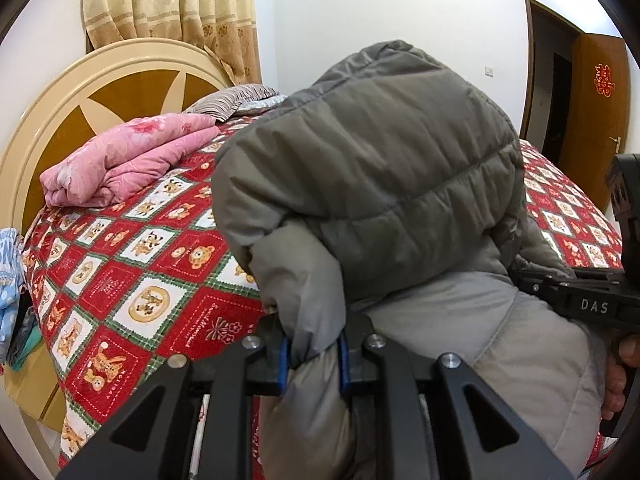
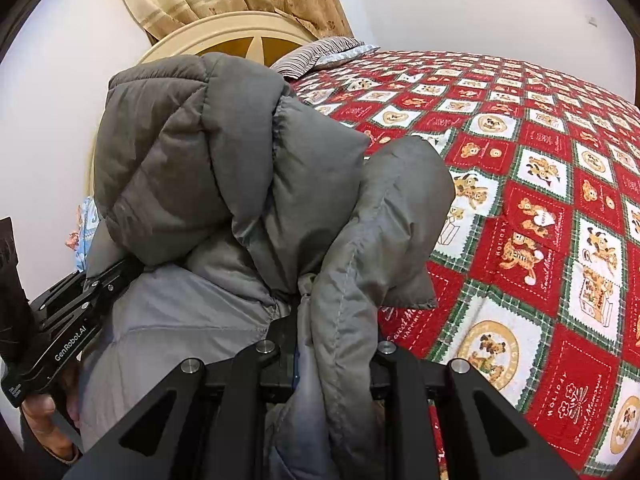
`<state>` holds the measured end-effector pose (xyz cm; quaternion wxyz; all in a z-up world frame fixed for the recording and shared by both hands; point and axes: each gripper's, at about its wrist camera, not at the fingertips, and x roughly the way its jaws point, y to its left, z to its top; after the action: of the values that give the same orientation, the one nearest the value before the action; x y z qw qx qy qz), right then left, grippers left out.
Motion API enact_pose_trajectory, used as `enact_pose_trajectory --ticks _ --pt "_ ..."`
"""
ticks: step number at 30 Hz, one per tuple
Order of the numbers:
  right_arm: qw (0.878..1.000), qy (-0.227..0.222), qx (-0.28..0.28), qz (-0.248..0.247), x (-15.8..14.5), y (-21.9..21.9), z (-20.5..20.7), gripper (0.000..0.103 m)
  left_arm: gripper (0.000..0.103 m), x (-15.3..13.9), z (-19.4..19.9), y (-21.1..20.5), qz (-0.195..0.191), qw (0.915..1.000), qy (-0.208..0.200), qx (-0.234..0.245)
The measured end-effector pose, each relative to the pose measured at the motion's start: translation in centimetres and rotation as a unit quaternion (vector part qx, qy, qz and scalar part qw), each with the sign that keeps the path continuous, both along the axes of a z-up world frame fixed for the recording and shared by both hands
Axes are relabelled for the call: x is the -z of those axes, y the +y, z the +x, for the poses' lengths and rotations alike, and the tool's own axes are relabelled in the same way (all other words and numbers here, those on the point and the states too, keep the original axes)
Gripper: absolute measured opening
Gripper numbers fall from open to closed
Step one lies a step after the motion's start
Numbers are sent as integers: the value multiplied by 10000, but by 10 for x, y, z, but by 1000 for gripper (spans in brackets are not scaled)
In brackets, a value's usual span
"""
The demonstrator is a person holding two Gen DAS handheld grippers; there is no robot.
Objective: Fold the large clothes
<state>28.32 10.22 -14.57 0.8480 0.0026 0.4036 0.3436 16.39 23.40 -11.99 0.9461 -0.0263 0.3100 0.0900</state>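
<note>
Both wrist views look close down at jacket [image 1: 380, 168]; bed [image 2: 520, 200] shared.

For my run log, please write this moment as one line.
left gripper: shut on grey puffer jacket | right gripper: shut on jacket | jacket: held above bed quilt | fold: not done

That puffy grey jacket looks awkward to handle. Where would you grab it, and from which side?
Grab the grey jacket by a thin stitched edge, not the puffy quilted body, which is too thick to pinch. Come from the near side of the bed, one tool at each end. That is how it is held here: the left tool and right tool each pinch a bunched edge from below.
</note>
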Motion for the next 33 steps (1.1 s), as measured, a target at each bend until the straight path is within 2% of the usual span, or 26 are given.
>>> enact_pose_trajectory --ticks 4,8,13,15,22,26,33 --pt "10000 44 36 -33 5 2 5 16 28 6 4 2 24 10000 53 -66" --pt "9999 89 55 -64 10 2 6 16 48 8 6 5 30 9997 83 -234" --pt "9999 122 80 -92 13 2 7 16 55 8 8 6 37 9996 100 -273" --pt "9998 145 97 -97 14 1 8 16 62 7 10 6 96 9994 84 -324" --pt "9997 203 120 -79 16 -1 9 17 67 1 13 6 206 9990 8 -390" --pt "9996 238 147 -69 16 -1 10 19 76 1 16 8 261 9984 9 -502" --pt "9991 323 231 -127 17 -3 13 28 90 2 26 14 284 9973 115 -667"
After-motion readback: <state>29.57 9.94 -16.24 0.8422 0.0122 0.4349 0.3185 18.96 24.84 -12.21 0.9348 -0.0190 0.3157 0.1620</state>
